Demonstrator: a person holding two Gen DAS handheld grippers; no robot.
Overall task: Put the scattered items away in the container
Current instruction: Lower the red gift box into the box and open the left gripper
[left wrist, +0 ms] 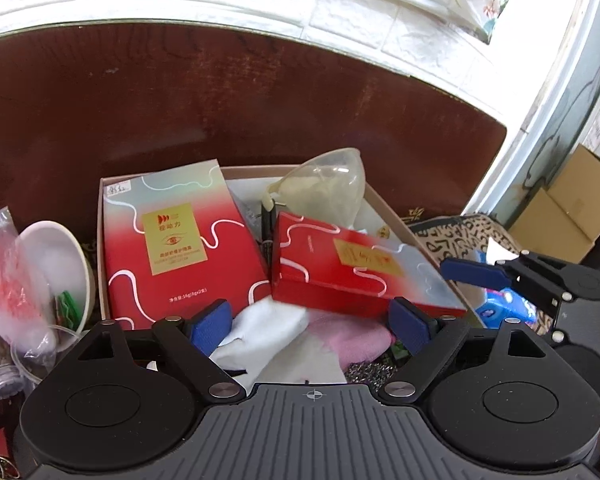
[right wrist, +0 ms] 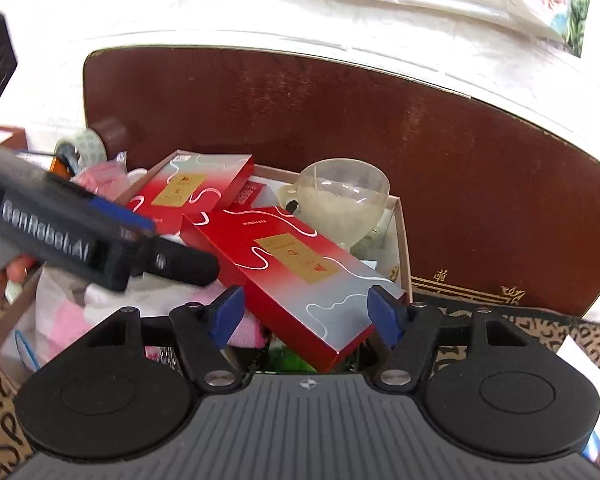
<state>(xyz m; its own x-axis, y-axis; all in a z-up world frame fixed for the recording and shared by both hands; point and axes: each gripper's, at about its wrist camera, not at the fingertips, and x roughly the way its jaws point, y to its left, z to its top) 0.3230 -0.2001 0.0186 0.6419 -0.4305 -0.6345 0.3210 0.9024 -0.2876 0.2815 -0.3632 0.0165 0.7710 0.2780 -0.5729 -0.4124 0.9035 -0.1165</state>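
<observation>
**Boxes in the tray, both grippers open**

A dark red-brown board (left wrist: 220, 112) is seen standing against a white brick-pattern wall (left wrist: 340, 12); cardboard cartons (left wrist: 568, 208) are stacked at the right. On a leopard-print cloth (right wrist: 580, 332) a shallow tray (right wrist: 404, 240) is set, holding two red boxes, one flat (left wrist: 172, 240) and one tilted (left wrist: 360, 268), and a glass cup (right wrist: 344, 196). The left gripper (left wrist: 312, 324) is held open over white and pink cloths (left wrist: 284, 332), gripping nothing. The right gripper (right wrist: 308, 312) is open around the tilted box's corner, pads not pressing.
</observation>
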